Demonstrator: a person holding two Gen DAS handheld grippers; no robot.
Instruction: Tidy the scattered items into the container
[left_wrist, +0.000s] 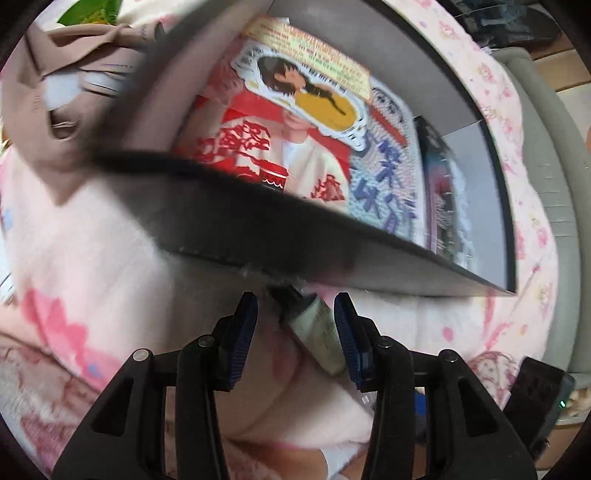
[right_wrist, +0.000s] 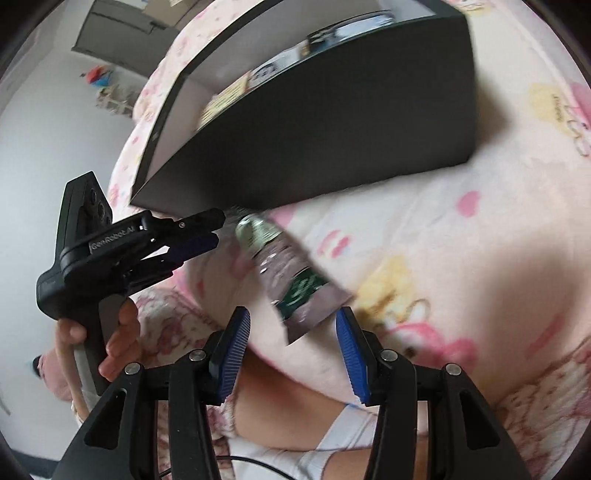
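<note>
A black box (left_wrist: 258, 225) with grey inner walls lies on a pink patterned blanket (left_wrist: 92, 258) and holds printed packets (left_wrist: 295, 162). It also shows in the right wrist view (right_wrist: 332, 129). A cream tube (left_wrist: 317, 332) with a dark cap lies on the blanket against the box's near wall. My left gripper (left_wrist: 295, 332) is open, its jaws either side of the tube. In the right wrist view the tube (right_wrist: 291, 280) lies just ahead of my open, empty right gripper (right_wrist: 293, 343). The left gripper (right_wrist: 207, 230) reaches toward the tube's cap end from the left.
A beige garment (left_wrist: 48, 110) and a green packet (left_wrist: 92, 11) lie beyond the box at the upper left. A black device (left_wrist: 535, 391) sits at the lower right by a grey bed edge (left_wrist: 554, 147). The blanket (right_wrist: 461, 277) spreads to the right of the tube.
</note>
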